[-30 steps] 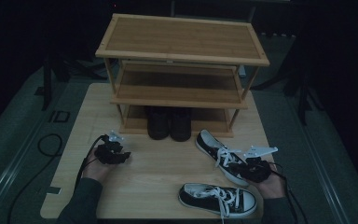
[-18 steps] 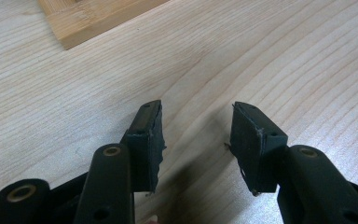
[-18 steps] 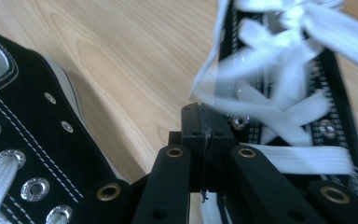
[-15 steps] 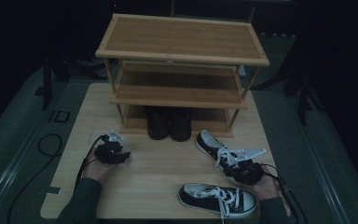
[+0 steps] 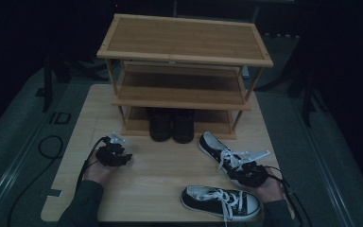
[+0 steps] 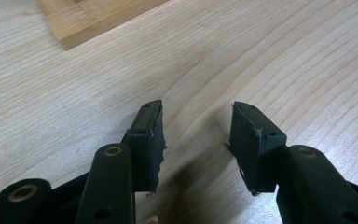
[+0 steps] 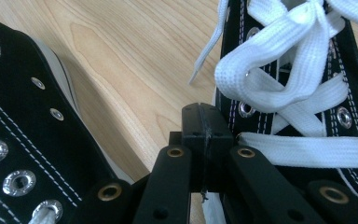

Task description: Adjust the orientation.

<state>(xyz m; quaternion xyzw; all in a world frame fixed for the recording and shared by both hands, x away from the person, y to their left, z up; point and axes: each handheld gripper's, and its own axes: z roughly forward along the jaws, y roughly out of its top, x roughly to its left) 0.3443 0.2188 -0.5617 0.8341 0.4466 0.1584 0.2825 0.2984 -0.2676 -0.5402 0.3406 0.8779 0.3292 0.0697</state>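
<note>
Setting: pale wooden table [image 5: 160, 189] in a dim room, with a three-tier bamboo shoe rack [image 5: 184, 71] standing at its far edge.
Rack contents: top and middle shelves bare; dark pair of shoes [image 5: 172, 124] tucked on the lowest tier, toes toward the near edge, probably already stored.
Far sneaker [image 5: 222, 153]: black canvas, white laces, lying on the table's right half just in front of the rack, angled toward the near right corner.
Near sneaker [image 5: 220, 202]: same kind, lying along the near edge, toe pointing right; likely waiting its turn for a shelf.
Right gripper [image 7: 204, 122]: jaws clenched flat together, nothing between them, tip resting between the two sneakers, just beside the laces of the far one; seemingly nudging or lining up for a grasp.
Left gripper [image 6: 196, 135]: jaws parted and empty over bare wood near the rack's left foot, seemingly parked in reserve.
</note>
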